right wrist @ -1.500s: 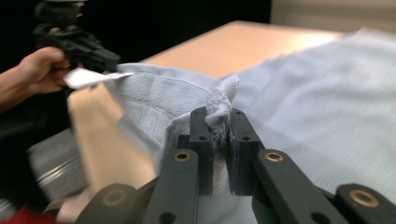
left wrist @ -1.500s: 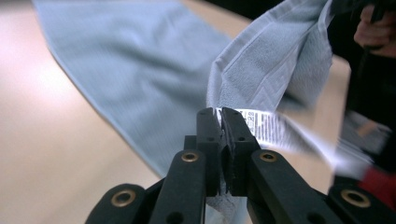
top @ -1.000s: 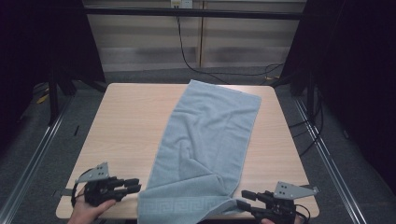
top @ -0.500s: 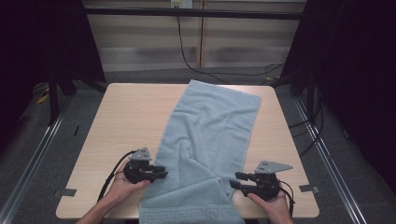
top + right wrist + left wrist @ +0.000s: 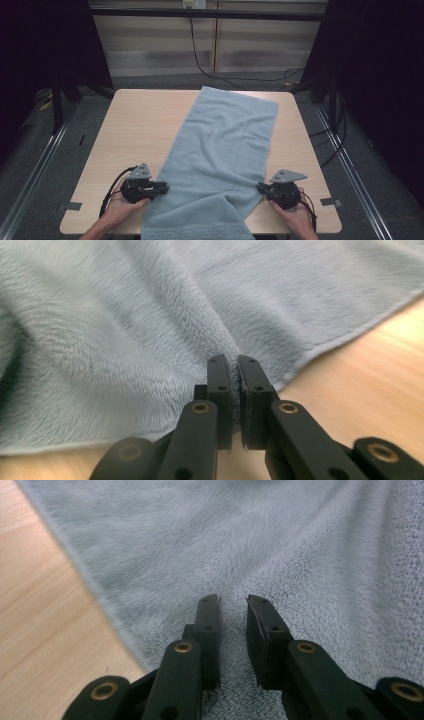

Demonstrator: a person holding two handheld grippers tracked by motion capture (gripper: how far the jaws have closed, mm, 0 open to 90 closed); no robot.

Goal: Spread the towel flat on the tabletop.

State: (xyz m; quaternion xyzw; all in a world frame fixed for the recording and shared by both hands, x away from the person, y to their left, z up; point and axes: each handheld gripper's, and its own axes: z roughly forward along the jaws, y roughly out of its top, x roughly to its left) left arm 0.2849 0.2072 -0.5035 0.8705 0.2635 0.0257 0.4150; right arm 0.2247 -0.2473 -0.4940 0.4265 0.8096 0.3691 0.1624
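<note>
High view: blue towel (image 5: 220, 165) spread lengthwise on tabletop (image 5: 135, 130), left gripper (image 5: 161, 188) and right gripper (image 5: 261, 187) at its side edges.
Left gripper view: jaws closing, narrow gap, resting on towel (image 5: 300, 555).
Right gripper view: jaws clenched on towel (image 5: 150, 315) edge fold.

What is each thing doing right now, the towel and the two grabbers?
Light blue towel: spread lengthwise on the wooden table, near end hanging over the edge, wrinkled near the right side.
Left gripper: jaws slightly apart and just been closing, over the towel's left edge, not pinching it yet.
Right gripper: just closed, shut on a ridge of towel at its right edge.
</note>
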